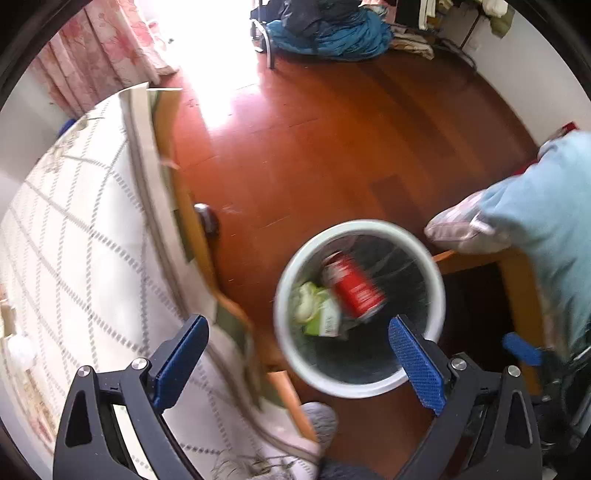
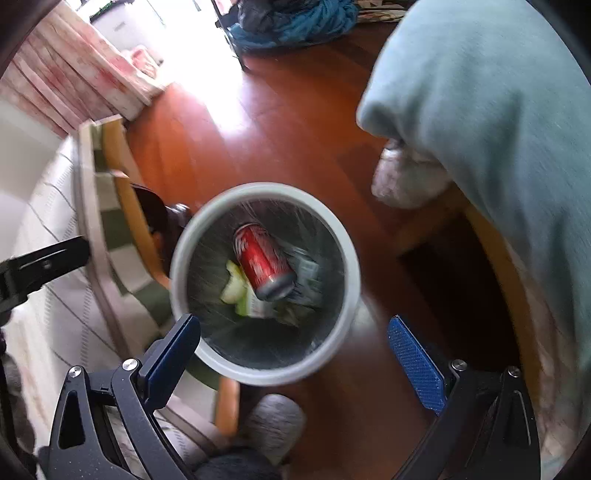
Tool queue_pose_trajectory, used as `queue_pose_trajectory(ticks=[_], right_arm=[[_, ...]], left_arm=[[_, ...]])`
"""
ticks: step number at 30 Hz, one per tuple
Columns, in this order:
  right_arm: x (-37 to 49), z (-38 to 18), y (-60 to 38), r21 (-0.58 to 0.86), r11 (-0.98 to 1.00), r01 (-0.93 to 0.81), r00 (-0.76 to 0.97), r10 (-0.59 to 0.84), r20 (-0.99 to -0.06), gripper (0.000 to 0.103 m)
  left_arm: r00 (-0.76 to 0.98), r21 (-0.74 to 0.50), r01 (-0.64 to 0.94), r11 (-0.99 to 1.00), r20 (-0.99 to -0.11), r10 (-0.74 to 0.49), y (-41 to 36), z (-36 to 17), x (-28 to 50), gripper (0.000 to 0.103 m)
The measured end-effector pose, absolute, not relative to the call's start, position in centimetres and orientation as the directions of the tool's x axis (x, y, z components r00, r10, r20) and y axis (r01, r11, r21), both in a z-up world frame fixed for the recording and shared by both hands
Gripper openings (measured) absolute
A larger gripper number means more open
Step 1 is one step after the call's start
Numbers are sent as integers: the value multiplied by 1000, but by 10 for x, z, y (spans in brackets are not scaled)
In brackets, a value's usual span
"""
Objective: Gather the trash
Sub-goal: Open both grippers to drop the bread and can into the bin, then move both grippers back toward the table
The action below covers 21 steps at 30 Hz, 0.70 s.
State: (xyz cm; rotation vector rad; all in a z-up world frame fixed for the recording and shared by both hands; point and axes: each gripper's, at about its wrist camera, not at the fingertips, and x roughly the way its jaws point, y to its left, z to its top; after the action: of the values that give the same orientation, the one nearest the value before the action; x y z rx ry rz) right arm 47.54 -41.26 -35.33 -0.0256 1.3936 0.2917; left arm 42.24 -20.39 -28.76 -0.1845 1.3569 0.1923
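Observation:
A round bin with a pale rim (image 1: 291, 350) (image 2: 347, 266) stands on the wooden floor below both grippers. Inside it lies a red drink can (image 1: 352, 286) (image 2: 264, 260) on top of a green-and-white wrapper (image 1: 317, 314) (image 2: 240, 295) and other scraps. My left gripper (image 1: 297, 365) is open and empty, above the bin's near edge. My right gripper (image 2: 295, 354) is open and empty, also above the bin's near rim. The left gripper's black body (image 2: 40, 266) shows at the left edge of the right wrist view.
A bed with a white checked cover (image 1: 74, 258) and wooden frame (image 1: 195, 236) lies to the left. A light blue quilt (image 2: 480, 129) hangs over furniture on the right. Red-brown floor (image 1: 314, 147), pink curtains (image 1: 99, 55) and a blue clothes pile (image 1: 332, 33) lie beyond. A grey slipper (image 2: 273, 424) is below.

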Motion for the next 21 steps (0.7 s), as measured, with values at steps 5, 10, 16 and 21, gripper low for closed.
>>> queue_pose_trajectory(ticks=[5, 10, 16, 21], right_arm=[[459, -350, -421, 93, 972, -214, 142, 125, -982, 103], [446, -331, -422, 80, 975, -205, 160, 114, -980, 103], [422, -295, -423, 82, 979, -189, 192, 119, -974, 103], [401, -260, -425, 84, 978, -189, 229, 127, -965, 103]], left_arm=[[205, 20, -258, 966, -976, 75, -201, -282, 403, 100], [235, 30, -259, 965, -968, 93, -205, -266, 384, 100], [296, 23, -267, 963, -949, 105, -210, -237, 358, 100], [353, 11, -280, 960, -929, 114, -210, -206, 330, 100]])
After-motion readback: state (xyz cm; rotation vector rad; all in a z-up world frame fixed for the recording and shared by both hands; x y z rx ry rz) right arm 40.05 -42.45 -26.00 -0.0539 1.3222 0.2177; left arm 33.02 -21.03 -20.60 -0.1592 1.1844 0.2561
